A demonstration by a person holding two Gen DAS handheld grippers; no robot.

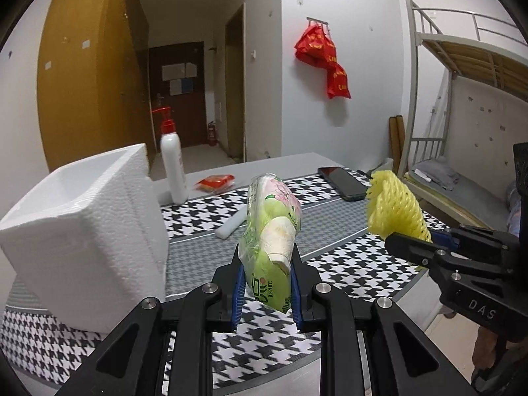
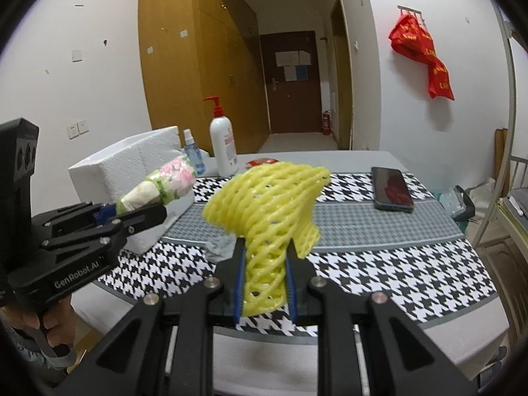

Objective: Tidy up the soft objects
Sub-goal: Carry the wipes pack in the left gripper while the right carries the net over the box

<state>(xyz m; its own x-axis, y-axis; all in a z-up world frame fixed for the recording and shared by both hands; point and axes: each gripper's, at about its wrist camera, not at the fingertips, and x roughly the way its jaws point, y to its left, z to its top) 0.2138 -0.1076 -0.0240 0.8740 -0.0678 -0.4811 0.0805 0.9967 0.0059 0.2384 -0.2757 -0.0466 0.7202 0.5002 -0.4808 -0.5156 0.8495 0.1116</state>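
Note:
My left gripper [image 1: 265, 264] is shut on a green flowered tissue pack [image 1: 274, 217], held up above the houndstooth tablecloth [image 1: 346, 264]. The same pack [image 2: 165, 181] shows in the right wrist view, sticking out of the left gripper [image 2: 145, 213] in front of the white foam box [image 2: 132, 161]. My right gripper [image 2: 265, 257] is shut on a yellow foam net sleeve [image 2: 270, 204], which fans out above its jaws. From the left wrist view the sleeve [image 1: 392, 208] and right gripper [image 1: 409, 247] are at the right. The foam box [image 1: 82, 217] stands open at the left.
A white pump bottle [image 1: 172, 161] and a small blue spray bottle [image 2: 191, 148] stand behind the box. A phone [image 2: 391, 188], a red packet [image 1: 216, 181], a white foam strip [image 1: 231, 224] and a grey cloth [image 2: 219, 247] lie on the table. A bunk bed [image 1: 462, 99] is at right.

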